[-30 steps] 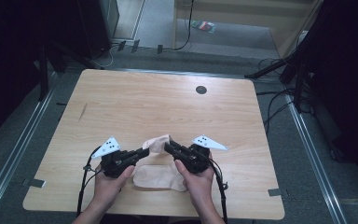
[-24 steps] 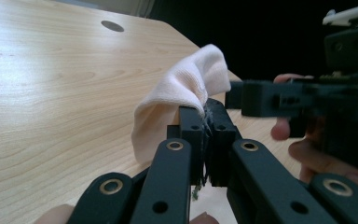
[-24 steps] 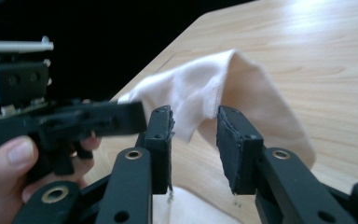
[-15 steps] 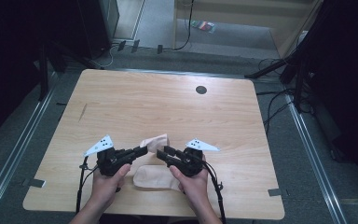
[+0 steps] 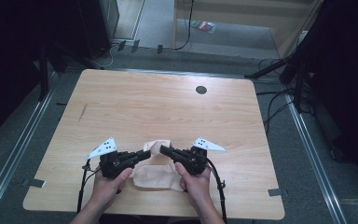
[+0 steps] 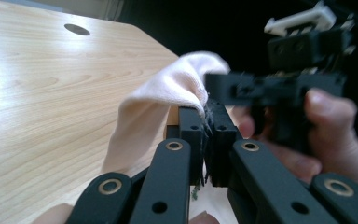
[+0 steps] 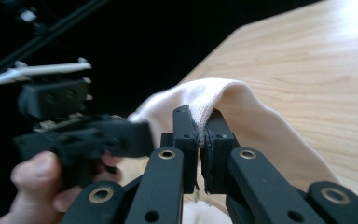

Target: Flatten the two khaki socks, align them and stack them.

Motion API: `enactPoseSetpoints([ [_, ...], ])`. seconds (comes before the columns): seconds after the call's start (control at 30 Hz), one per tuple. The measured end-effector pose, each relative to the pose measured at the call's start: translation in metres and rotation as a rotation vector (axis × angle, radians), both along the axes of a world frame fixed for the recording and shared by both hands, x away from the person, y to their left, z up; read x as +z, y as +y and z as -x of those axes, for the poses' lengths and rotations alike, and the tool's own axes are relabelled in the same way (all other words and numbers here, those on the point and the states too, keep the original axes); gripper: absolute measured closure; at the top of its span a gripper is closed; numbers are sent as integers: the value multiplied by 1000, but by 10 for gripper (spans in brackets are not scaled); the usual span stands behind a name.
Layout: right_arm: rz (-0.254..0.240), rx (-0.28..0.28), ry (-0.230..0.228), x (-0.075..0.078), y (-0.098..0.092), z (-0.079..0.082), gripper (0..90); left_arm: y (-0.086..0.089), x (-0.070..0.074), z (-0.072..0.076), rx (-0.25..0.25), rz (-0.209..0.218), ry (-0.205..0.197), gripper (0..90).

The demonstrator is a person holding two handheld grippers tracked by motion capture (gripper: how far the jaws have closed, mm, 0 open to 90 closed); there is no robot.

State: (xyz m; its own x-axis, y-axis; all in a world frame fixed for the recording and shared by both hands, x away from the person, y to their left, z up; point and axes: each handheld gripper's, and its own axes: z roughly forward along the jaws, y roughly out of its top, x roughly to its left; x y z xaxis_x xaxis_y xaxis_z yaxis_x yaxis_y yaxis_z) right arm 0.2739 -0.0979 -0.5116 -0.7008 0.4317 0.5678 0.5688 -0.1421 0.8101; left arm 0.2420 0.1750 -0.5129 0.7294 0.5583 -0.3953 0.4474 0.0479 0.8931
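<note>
A pale pink cloth (image 5: pixel 154 178) lies near the table's front edge, its far part pulled up into a fold (image 5: pixel 158 145). My left gripper (image 5: pixel 145 154) points right and is shut on the cloth's edge (image 6: pixel 168 91), pinched between its pads (image 6: pixel 192 133). My right gripper (image 5: pixel 164 150) points left, tip to tip with the left one. Its jaws have just been closing and now pinch the hem of the cloth (image 7: pixel 242 109) between them. Each gripper view also has the other gripper (image 6: pixel 284 88) (image 7: pixel 74 130) close by in a hand.
The wooden table (image 5: pixel 168 109) stretches away beyond the cloth, with a round cable hole (image 5: pixel 201 89) near its far edge. Cables (image 5: pixel 219 186) trail off the front edge. Dark stands and floor cables (image 5: pixel 279 107) lie to the right of the table.
The right gripper has shifted slightly left toward the left gripper, and the two tips now nearly meet. The cloth's far part is bunched up between them.
</note>
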Motion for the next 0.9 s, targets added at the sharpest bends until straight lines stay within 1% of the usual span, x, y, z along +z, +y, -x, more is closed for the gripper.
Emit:
enactPoseSetpoints([
  [0.03, -8, 13, 1, 2, -1, 0, 878, -1, 0, 0, 3, -34, -5, 867],
  [0.1, 5, 17, -13, 8, -2, 1, 879, -2, -2, -2, 5, -110, -3, 782],
  [0.13, 7, 18, -13, 10, -3, 1, 879, -3, -3, -4, 13, -163, 4, 733],
  [0.17, 11, 17, -19, 13, -4, 1, 879, -4, -5, -6, 23, -199, 11, 682],
  [0.2, 16, 18, -19, 16, -4, 1, 879, -5, -7, -8, 39, -226, 22, 617],
  [0.23, 20, 20, -19, 19, -5, 2, 879, -6, -8, -10, 43, -235, 28, 566],
  [0.3, 26, 33, -27, 22, -5, 2, 879, -10, -10, -16, 54, -275, 45, 501],
  [0.33, 30, 33, -32, 23, -5, 3, 879, -12, -11, -20, 50, -294, 54, 460],
  [0.37, 32, 35, -27, 24, -5, 3, 879, -14, -13, -23, 38, -317, 58, 442],
  [0.43, 31, 45, -34, 27, -5, 5, 879, -17, -14, -28, 22, -337, 52, 409],
  [0.57, 22, 74, -41, 33, -4, 7, 879, -21, -14, -37, -20, -304, 44, 372],
  [0.6, 20, 88, -42, 35, -3, 8, 879, -22, -14, -39, -35, -302, 39, 368],
  [0.63, 17, 103, -47, 35, -3, 8, 879, -24, -14, -41, -55, -288, 30, 365],
  [0.67, 10, 119, -44, 36, -2, 9, 879, -25, -13, -42, -71, -281, 20, 373],
  [0.7, 8, 127, -45, 37, -1, 9, 879, -26, -13, -42, -89, -275, -1, 402],
  [0.73, 7, 139, -46, 37, -1, 9, 879, -27, -12, -41, -104, -275, -37, 485],
  [0.77, 7, 152, -46, 37, 0, 9, 879, -28, -11, -39, -112, -277, -76, 607],
  [0.8, 9, 161, -46, 36, 0, 9, 878, -28, -10, -38, -109, -291, -105, 719],
  [0.83, 9, 168, -43, 36, 0, 8, 878, -27, -9, -37, -92, -309, -116, 822],
  [0.87, 7, 179, -35, 36, -1, 8, 878, -25, -9, -37, -59, -324, -122, 883],
  [0.9, 8, 185, -27, 36, -1, 7, 878, -21, -7, -38, -28, -333, -128, 891],
])
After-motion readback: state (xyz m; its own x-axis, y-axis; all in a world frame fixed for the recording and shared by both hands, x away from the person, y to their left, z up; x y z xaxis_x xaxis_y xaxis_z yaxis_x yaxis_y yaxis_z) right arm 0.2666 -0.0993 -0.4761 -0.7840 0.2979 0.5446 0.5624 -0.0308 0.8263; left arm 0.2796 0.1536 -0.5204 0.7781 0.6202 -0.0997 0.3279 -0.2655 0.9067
